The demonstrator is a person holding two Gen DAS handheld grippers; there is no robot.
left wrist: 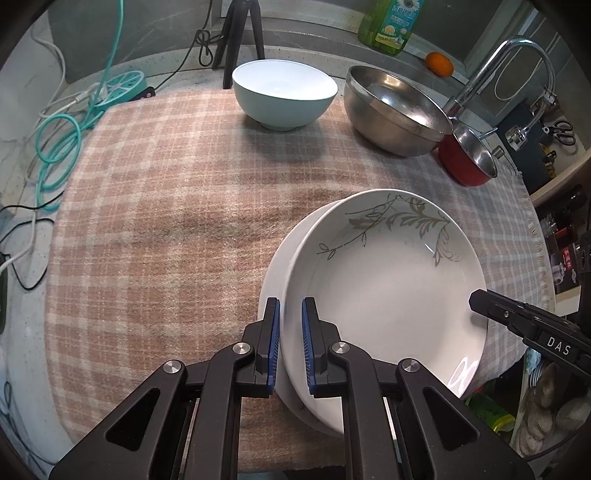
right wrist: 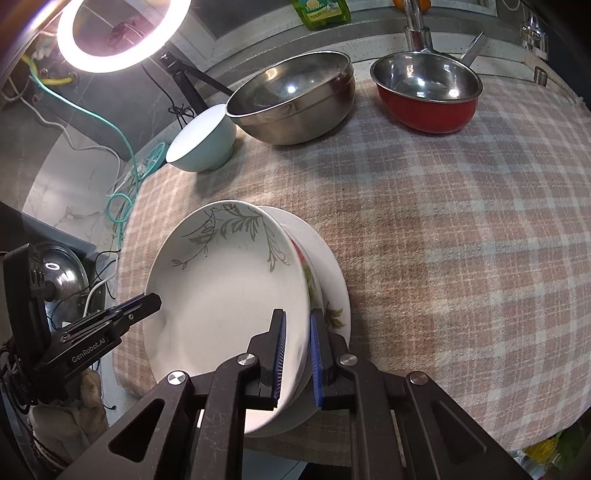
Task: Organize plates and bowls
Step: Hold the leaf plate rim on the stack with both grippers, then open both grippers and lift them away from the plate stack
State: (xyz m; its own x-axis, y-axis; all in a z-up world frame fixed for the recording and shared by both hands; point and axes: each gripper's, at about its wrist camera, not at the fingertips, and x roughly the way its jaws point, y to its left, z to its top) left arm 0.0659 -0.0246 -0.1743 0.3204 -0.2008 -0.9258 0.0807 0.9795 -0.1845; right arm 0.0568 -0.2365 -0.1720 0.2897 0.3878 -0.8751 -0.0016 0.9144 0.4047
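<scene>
A white deep plate with a grey leaf pattern (left wrist: 388, 280) sits on another white plate (left wrist: 271, 280) on the plaid cloth. My left gripper (left wrist: 290, 345) has its two fingers on either side of the upper plate's left rim, shut on it. My right gripper (right wrist: 297, 354) grips the same plate's (right wrist: 221, 288) right rim; the lower plate (right wrist: 332, 280) with a flower print shows beneath. Each gripper shows in the other's view, the right one (left wrist: 480, 301) and the left one (right wrist: 147, 302). A pale blue bowl (left wrist: 284, 92), a steel bowl (left wrist: 395, 110) and a red pot (left wrist: 469, 155) stand at the back.
Cables (left wrist: 55, 147) and a tripod (left wrist: 240, 37) lie at the back left beyond the cloth (left wrist: 166, 221). A tap (left wrist: 517, 66), a green soap bottle (left wrist: 391, 22) and an orange (left wrist: 439, 62) are at the back right. A ring light (right wrist: 118, 33) glows in the right wrist view.
</scene>
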